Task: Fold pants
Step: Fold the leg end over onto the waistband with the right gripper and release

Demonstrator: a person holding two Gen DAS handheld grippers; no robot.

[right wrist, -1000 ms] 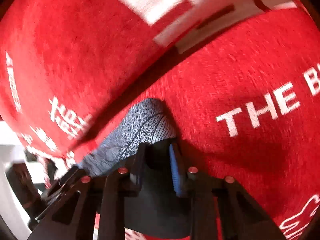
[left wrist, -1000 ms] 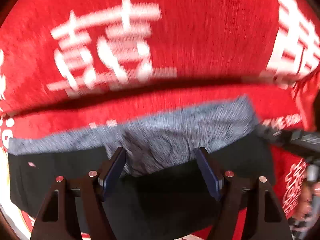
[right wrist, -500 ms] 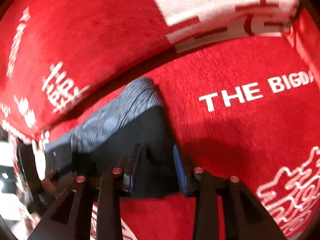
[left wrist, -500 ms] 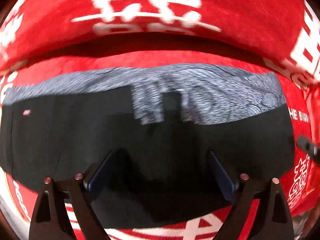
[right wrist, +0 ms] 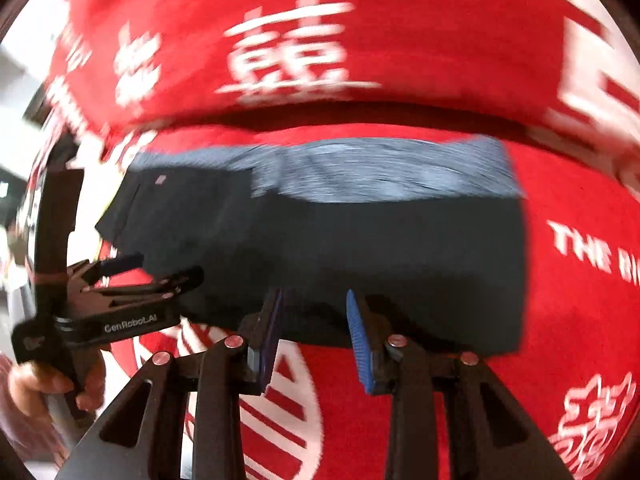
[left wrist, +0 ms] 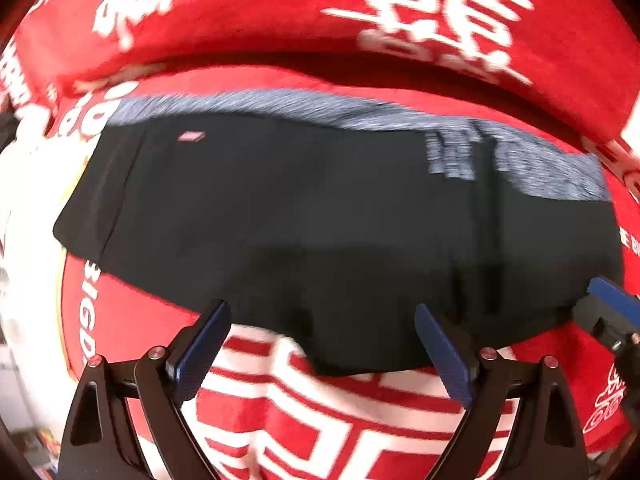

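Note:
The black pants lie folded flat on a red blanket, with the grey waistband along the far edge and a small pink label at the far left. My left gripper hangs open over the near edge of the pants, nothing between its blue pads. In the right wrist view the same pants and waistband show. My right gripper stands partly open above their near edge, its pads clear of the cloth. The left gripper is visible at the left there.
The red blanket with white characters and lettering covers the surface, and a raised red roll lies just behind the pants. A hand holds the left gripper's handle. A white strip borders the blanket's left side.
Both grippers have let go of the cloth near the grey waistband, opened wider and pulled back toward the near edge. The pants now lie flat, in fuller view.

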